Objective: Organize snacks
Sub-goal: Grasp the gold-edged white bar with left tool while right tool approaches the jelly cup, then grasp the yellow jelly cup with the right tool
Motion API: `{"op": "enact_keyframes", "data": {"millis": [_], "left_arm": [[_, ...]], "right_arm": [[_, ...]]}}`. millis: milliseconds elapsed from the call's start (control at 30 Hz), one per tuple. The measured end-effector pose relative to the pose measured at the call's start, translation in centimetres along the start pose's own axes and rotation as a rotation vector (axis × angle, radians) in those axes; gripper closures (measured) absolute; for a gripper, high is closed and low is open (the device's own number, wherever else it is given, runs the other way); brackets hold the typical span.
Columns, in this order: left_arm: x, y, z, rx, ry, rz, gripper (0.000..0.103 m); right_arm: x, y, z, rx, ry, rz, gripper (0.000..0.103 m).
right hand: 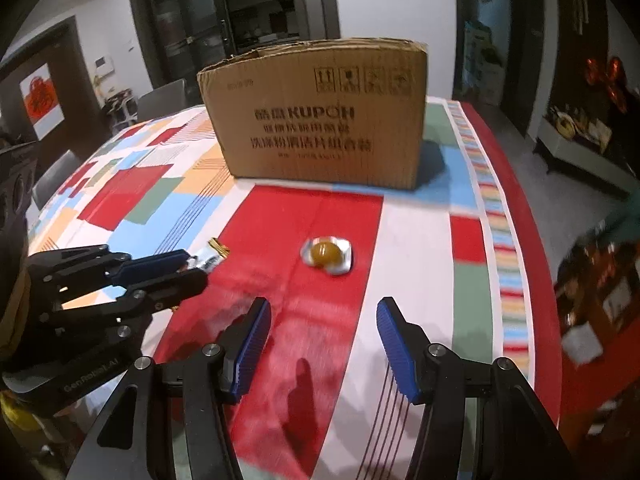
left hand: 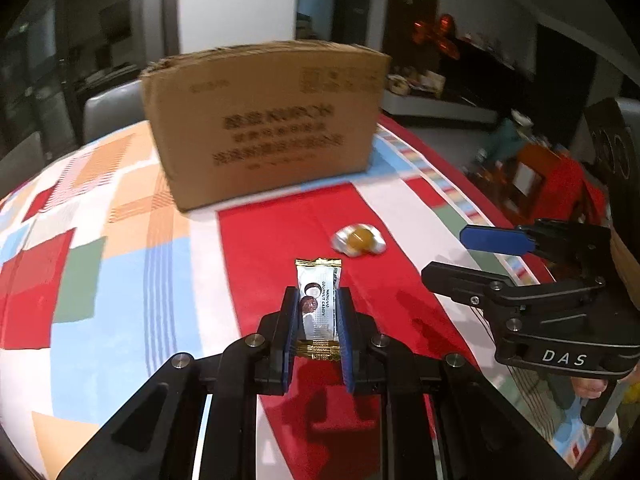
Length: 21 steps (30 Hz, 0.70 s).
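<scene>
My left gripper (left hand: 318, 304) is shut on a silver and gold coconut candy packet (left hand: 319, 300), held lengthwise between the blue pads above the tablecloth. In the right wrist view the left gripper (right hand: 192, 266) shows at the left with the candy packet's end (right hand: 212, 254) sticking out. A round amber snack in clear wrapping (left hand: 359, 240) (right hand: 327, 254) lies on the red patch of cloth. My right gripper (right hand: 324, 320) stands open just short of it, nothing between its pads; it shows as the right gripper (left hand: 444, 254) in the left wrist view. A cardboard box (left hand: 264, 120) (right hand: 320, 116) stands behind.
A table with a patchwork cloth (left hand: 120, 240) (right hand: 472, 280) fills both views; its right edge drops to the floor. Grey chairs (left hand: 114, 110) stand behind the box. A red stool and clutter (left hand: 552, 184) lie to the right, off the table.
</scene>
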<state>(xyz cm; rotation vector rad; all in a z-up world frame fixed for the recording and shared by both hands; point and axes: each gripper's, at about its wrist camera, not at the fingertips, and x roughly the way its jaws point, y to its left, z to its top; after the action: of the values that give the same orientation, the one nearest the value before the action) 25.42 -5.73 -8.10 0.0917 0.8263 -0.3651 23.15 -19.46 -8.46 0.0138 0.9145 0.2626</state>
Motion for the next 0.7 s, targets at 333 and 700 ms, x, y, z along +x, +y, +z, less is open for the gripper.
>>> {"op": "enact_keyframes", "data": {"millis": [333,700], "left_arm": [[1.9,1.5,1.3,-0.044,-0.010,0.064,0.084],[3.7,2.7,1.5,-0.076,0.011,0.071,0.084]], "right_arm": [[5.0,-0.1,2.3,-0.011,0.020,0.030,0.048],[8.0,-1.0,3.0,-0.001,0.050,0.004,0.058]]}}
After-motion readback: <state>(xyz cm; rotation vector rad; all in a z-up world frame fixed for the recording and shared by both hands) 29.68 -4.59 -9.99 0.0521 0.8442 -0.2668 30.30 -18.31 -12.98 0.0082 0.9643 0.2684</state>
